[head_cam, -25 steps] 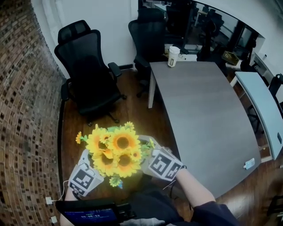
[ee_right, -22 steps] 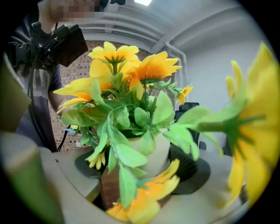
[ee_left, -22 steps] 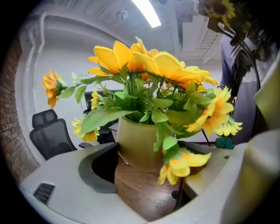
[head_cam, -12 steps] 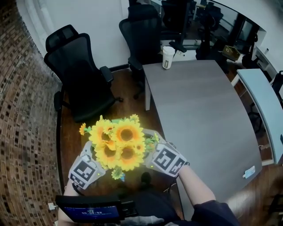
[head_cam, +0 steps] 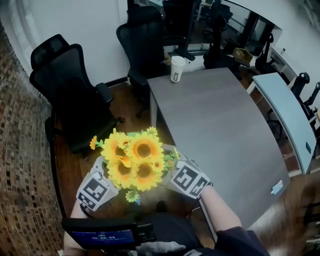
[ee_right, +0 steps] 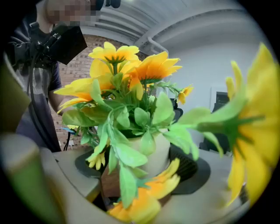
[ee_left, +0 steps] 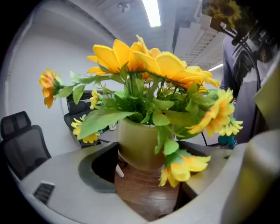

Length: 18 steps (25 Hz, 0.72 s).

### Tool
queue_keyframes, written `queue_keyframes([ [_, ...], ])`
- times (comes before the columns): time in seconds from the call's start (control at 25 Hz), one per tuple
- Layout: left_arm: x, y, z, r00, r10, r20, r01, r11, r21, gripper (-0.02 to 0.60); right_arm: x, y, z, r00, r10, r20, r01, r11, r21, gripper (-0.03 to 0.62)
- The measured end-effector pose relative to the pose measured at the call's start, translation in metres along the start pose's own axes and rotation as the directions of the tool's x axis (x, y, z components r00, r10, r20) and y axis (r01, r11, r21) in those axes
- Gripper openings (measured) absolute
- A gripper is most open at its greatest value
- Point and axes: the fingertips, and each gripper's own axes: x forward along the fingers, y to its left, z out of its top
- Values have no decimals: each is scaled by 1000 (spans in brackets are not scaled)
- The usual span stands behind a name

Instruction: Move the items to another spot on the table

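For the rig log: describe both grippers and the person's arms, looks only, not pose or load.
The left gripper and right gripper have broad, pale grey jaws lined with dark pads, which are ribbed on the right one. Each carries a cube with black-and-white square markers. The right arm wears a dark short sleeve, and its forearm is bare.

A brick wall (head_cam: 20, 165) is seen at the left, joined by a white wall (head_cam: 90, 25) behind. Dark wooden floor (head_cam: 125, 110) is laid below. One black office chair (head_cam: 65, 95) is set near the brick, a second chair (head_cam: 142, 45) at the end of the long grey surface (head_cam: 215, 130). A paler table (head_cam: 282, 110) is placed alongside. A ceiling strip light (ee_left: 152, 12) is lit.
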Motion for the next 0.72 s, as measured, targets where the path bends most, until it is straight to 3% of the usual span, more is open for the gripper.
queue_keyframes([
  [0.32,1,72,-6,993,-110,40,107,992,71,406,50,-40,24,992,-125,-25,126,991,43,434],
  [0.56,10,97,-10,983,-173,54,167,980,107,406,66,-58,25,980,-190,-53,193,979,65,434],
  [0.72,26,104,-10,974,-220,55,214,972,94,407,66,-71,19,970,-226,-86,232,970,76,434],
])
